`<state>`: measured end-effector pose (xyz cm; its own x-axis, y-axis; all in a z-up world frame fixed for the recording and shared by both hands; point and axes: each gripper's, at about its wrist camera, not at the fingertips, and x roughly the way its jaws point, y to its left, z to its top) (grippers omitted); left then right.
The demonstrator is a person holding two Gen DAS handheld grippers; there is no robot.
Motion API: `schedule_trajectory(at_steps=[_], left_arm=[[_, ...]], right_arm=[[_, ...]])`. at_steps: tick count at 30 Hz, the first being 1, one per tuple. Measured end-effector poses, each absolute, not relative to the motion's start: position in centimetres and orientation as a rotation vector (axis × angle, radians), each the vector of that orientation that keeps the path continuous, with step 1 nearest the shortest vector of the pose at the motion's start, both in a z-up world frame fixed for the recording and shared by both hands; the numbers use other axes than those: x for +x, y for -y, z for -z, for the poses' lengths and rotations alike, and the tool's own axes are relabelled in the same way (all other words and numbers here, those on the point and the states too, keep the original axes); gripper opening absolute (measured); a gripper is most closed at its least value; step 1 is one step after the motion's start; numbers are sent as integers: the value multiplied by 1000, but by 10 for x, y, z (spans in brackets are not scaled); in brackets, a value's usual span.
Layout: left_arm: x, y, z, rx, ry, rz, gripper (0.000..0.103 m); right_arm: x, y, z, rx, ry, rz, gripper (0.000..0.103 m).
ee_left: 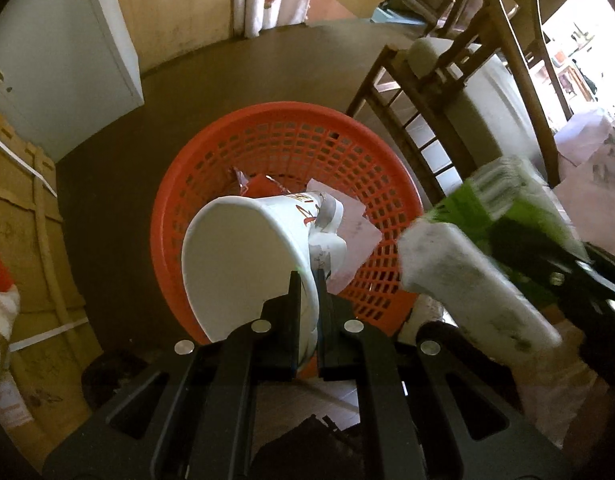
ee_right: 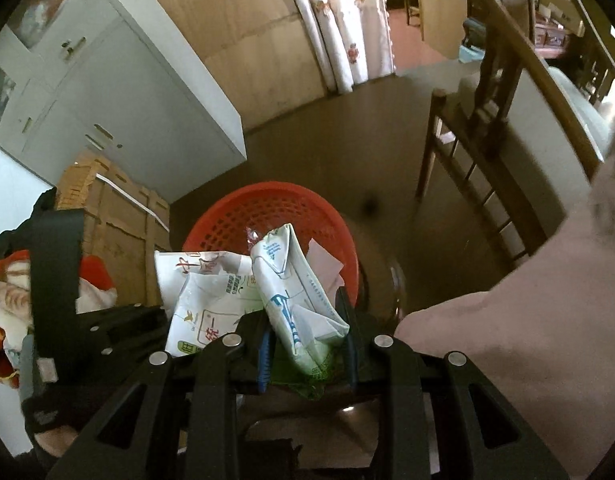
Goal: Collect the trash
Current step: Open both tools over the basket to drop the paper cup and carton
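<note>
Two claws point down over an orange basket (ee_left: 291,132) on the dark floor. Left claw (ee_left: 307,280) is closed tight on the wall of a white paper cup (ee_left: 243,264), held over the near rim. Right claw (ee_right: 305,316) grips a crumpled white carton (ee_right: 295,288), also above the basket. Inside lie a red wrapper (ee_left: 259,186) and paper scraps (ee_left: 359,236). Beyond stand a wooden chair (ee_left: 447,92), a white cabinet (ee_right: 119,92) and curtains (ee_right: 339,20).
</note>
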<state>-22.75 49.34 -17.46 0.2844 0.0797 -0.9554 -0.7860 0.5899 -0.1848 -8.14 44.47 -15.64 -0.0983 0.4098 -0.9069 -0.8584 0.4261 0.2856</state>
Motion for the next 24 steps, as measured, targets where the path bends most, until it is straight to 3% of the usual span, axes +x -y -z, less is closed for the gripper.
schedule_trajectory(at_steps=[9, 11, 16, 20, 24], left_arm=[[-226, -500, 185, -782, -1150, -645, 13], [-226, -501, 185, -796, -1159, -641, 31], [-225, -498, 173, -773, -1128, -655, 52], [-224, -492, 160, -743, -1113, -654, 56], [-220, -481, 139, -696, -1094, -650, 57]], right_arm=[[-79, -463, 192, -466, -1326, -1129, 30], [-79, -464, 193, -465, -1322, -1133, 33], [-74, -453, 183, -437, -1309, -1128, 33], [-69, -437, 163, -397, -1284, -1132, 35], [-68, -412, 127, -362, -1191, -1134, 50]])
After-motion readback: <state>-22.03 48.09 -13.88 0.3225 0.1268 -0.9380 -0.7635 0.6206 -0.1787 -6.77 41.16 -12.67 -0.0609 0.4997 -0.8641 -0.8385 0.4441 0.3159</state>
